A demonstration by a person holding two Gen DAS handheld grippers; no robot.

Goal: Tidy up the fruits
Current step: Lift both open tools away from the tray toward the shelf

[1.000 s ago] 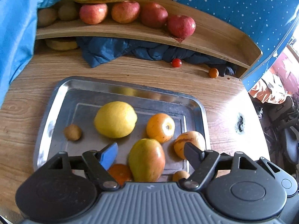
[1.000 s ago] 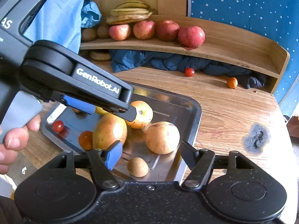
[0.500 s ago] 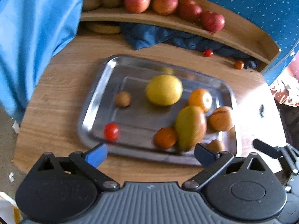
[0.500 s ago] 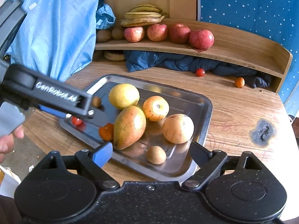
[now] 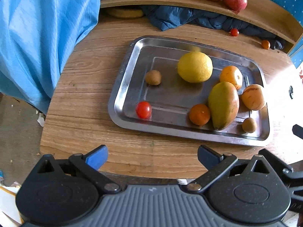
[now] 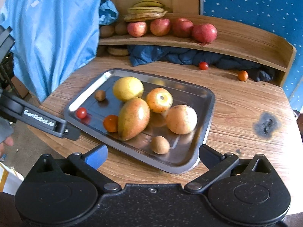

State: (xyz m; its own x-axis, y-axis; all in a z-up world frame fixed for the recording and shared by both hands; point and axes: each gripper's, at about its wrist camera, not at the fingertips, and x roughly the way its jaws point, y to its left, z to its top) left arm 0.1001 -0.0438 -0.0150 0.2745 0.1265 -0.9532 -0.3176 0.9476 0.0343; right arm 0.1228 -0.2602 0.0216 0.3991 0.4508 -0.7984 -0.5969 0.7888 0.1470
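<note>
Resting on the wooden table, a shiny metal tray carries eight fruits: one big yellow lemon, one green-and-red mango lying on its side, one orange-yellow apple-like fruit with its stem pit up, one pale round fruit with red streaks, one small tangerine touching the mango, one cherry tomato near the tray's left corner, and two small brown fruits, well apart from each other. Behind the tray, a curved wooden shelf holds four red apples in a row, a bunch of bananas and some brown kiwis. On the table below it lie one more cherry tomato and one small orange fruit, beside a dark blue cloth.

White lettering on the left gripper reads "GenRobot.AI". Its jaws stand wide apart over the table's near edge, with nothing between them. The right gripper's jaws are opening, set astride the tray's near corner without touching any fruit.
</note>
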